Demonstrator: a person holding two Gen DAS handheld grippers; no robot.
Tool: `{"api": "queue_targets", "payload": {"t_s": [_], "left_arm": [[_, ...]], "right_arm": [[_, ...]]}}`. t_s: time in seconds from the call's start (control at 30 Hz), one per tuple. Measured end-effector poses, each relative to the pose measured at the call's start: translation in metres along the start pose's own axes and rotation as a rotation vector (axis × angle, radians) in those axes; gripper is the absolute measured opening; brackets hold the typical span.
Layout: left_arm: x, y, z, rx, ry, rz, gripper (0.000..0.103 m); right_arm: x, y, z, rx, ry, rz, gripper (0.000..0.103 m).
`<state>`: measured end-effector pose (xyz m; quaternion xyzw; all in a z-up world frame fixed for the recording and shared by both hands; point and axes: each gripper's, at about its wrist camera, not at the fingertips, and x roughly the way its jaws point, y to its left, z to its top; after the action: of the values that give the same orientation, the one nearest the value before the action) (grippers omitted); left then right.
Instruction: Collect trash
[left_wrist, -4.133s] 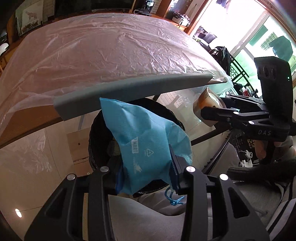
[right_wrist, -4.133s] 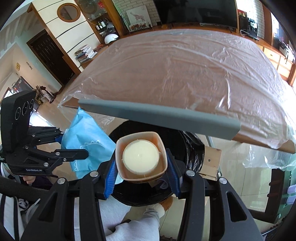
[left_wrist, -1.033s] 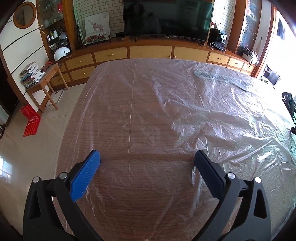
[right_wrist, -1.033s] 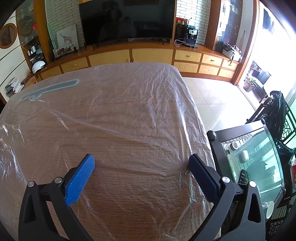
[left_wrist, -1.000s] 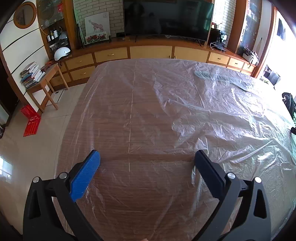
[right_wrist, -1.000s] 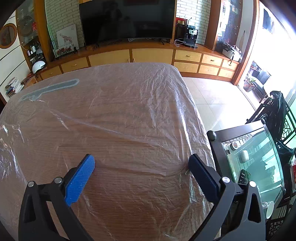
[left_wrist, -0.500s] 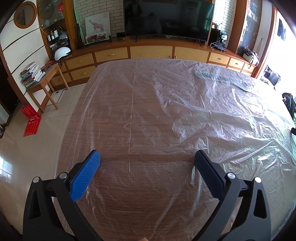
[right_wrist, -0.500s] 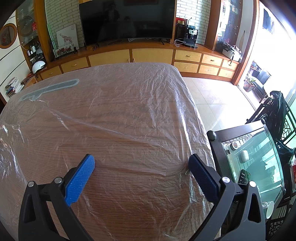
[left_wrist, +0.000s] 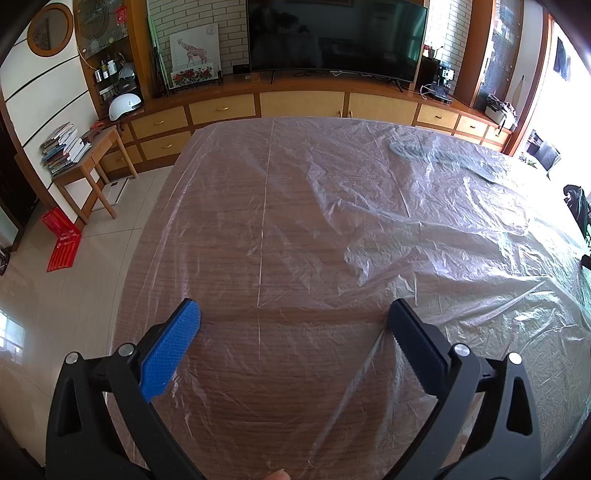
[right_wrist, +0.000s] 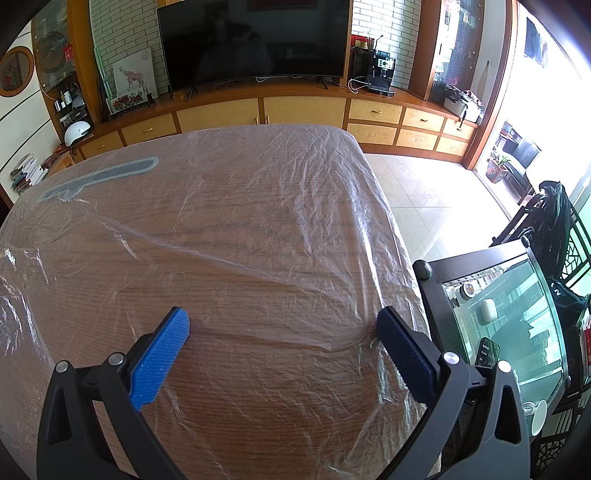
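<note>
Left wrist view: left tongs (left_wrist: 291, 321) are spread wide, nothing gripped. Right tongs (right_wrist: 282, 325) likewise; no trash is seen on the desk (left_wrist: 314, 206), so collection looks finished.

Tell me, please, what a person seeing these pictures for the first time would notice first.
The eye falls first on the crinkled clear plastic sheet spread over the whole wooden table, which fills the middle of both views. Next come the left tool and the right tool, open and holding nothing, low in the foreground. A large dark television stands on the far cabinets.
</note>
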<state>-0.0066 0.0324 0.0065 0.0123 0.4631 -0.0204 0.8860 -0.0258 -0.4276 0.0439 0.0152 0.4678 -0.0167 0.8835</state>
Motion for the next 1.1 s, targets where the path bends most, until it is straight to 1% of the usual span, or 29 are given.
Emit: {"api": "queue_targets", "payload": {"t_s": [1.1], "left_arm": [[0.0018, 0.002, 0.0017, -0.004, 0.0, 0.003, 0.102]], "right_arm": [[-0.0001, 0.0, 0.0, 0.0, 0.0, 0.0, 0.099]]}}
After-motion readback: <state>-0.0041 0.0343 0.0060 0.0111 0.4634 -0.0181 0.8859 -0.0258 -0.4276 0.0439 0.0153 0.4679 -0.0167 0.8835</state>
